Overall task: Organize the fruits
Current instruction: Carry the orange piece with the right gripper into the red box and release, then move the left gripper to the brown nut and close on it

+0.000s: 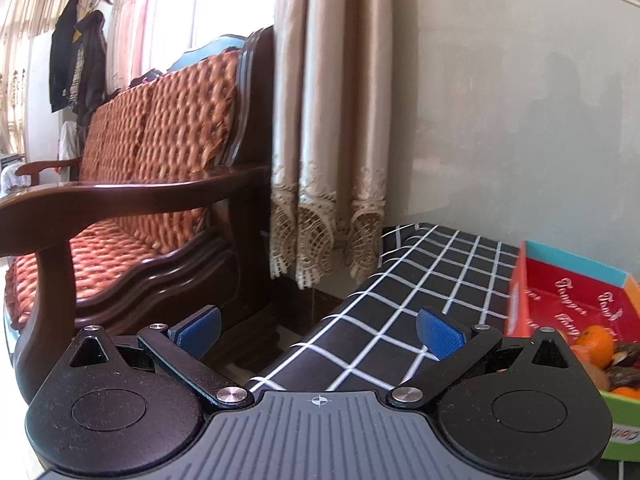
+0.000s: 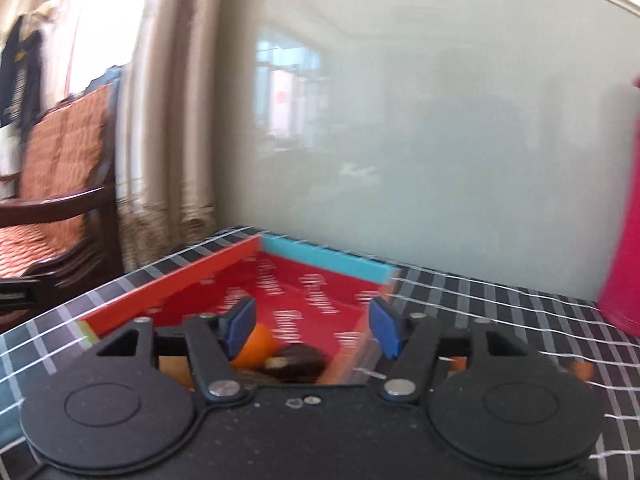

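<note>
A red cardboard box (image 2: 312, 292) with a blue far wall sits on the black checked tablecloth (image 2: 500, 304). It holds an orange (image 2: 258, 346) and dark brown fruits (image 2: 302, 362). My right gripper (image 2: 312, 326) is open and empty, its blue pads just above the box's near end. In the left wrist view the same box (image 1: 560, 292) is at the far right, with oranges (image 1: 596, 344) and dark fruits (image 1: 624, 368) in it. My left gripper (image 1: 320, 332) is open and empty over the table's left edge, well left of the box.
A wooden sofa (image 1: 132, 200) with orange cushions stands left of the table. A beige curtain (image 1: 332, 120) hangs behind. A grey wall (image 2: 420, 120) runs along the table's far edge. A pink object (image 2: 624, 240) stands at the right. The right wrist view is motion-blurred.
</note>
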Available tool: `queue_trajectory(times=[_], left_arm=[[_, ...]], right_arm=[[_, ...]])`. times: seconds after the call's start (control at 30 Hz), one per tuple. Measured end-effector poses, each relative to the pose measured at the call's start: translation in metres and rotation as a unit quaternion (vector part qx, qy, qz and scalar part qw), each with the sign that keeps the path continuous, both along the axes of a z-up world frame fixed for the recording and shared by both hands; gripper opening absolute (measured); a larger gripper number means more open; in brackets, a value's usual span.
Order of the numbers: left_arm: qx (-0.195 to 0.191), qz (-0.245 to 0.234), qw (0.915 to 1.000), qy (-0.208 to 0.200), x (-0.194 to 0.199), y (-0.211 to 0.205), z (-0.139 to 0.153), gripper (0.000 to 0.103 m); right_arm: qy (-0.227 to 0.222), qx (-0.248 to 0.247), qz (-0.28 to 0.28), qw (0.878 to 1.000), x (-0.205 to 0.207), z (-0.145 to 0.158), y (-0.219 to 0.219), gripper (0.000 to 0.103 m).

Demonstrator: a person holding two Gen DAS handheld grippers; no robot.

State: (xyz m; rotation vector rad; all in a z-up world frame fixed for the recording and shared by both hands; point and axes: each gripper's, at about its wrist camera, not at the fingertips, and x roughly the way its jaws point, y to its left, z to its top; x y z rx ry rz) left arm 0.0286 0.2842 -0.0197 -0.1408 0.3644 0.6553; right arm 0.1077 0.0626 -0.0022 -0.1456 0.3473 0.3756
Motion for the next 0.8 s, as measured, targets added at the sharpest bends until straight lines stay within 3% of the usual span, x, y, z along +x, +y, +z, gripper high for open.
queue_trajectory(times=[0.37,0.8], left_arm=[[0.018,-0.05,0.9986,-0.006,0.019,-0.049,0.011,0.103],[0.019,-0.144,0.9893,-0.006,0.052,-0.126,0.018,0.103]], right_arm=[[0.043,0.079,-0.145,0.985,0.02,0.006,-0.131,0.068],[0.039,0.078,-0.202,0.976,0.015,0.004,-0.201,0.069]])
